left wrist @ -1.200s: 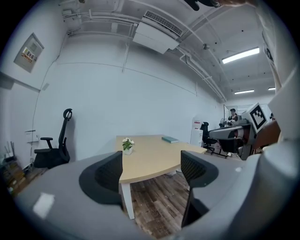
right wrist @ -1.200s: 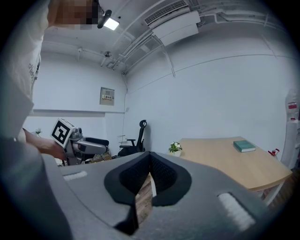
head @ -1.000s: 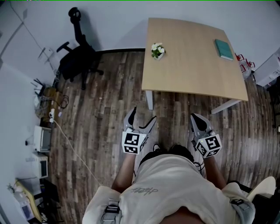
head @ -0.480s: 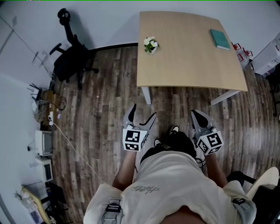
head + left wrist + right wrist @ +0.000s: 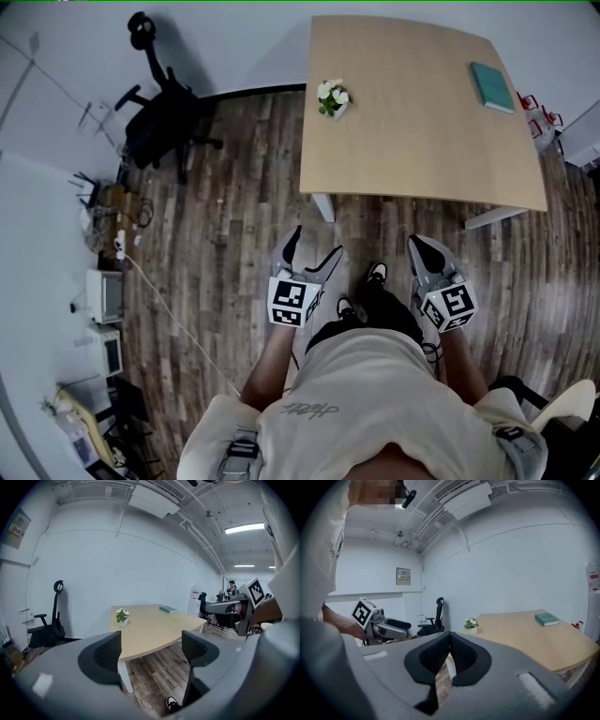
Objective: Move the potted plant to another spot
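Wooden table slightly nearer; potted plant untouched

No text is legible: the script print on the beige fabric shirt, the framed white wall notice and the white-and-red wall poster are too small to read.

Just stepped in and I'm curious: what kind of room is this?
Most likely an office or lab workroom: a black swivel office chair, a large light wooden table bearing a small white-flowered potted plant, and what looks like pale boxy computer gear at the room's edge.
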Available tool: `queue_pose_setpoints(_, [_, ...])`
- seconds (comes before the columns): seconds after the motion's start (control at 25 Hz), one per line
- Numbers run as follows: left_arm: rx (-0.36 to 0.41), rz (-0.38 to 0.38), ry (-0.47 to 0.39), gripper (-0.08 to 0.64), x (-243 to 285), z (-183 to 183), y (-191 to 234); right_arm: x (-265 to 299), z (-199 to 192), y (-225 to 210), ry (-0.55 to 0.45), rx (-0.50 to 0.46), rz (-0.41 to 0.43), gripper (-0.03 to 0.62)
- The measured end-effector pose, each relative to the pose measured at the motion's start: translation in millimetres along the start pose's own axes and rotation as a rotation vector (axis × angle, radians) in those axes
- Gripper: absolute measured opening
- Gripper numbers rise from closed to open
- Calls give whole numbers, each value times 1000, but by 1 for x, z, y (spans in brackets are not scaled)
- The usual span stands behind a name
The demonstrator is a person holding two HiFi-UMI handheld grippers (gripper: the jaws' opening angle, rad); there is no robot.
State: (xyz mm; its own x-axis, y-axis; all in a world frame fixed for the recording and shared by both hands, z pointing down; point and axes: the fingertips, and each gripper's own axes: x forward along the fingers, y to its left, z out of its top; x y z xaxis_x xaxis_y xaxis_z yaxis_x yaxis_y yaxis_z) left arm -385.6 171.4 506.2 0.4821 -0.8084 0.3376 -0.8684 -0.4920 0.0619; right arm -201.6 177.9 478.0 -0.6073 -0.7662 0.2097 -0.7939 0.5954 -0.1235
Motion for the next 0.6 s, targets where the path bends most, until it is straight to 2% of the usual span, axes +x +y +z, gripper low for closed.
queue_pose_setpoints(0.36, [27, 29, -14, 420, 46, 46, 19, 42, 16, -56, -11, -17, 14, 2])
queue_pose_setpoints(0.6, [3, 66, -15, 417, 65, 69, 42, 69, 44, -84, -56, -28, 22, 3])
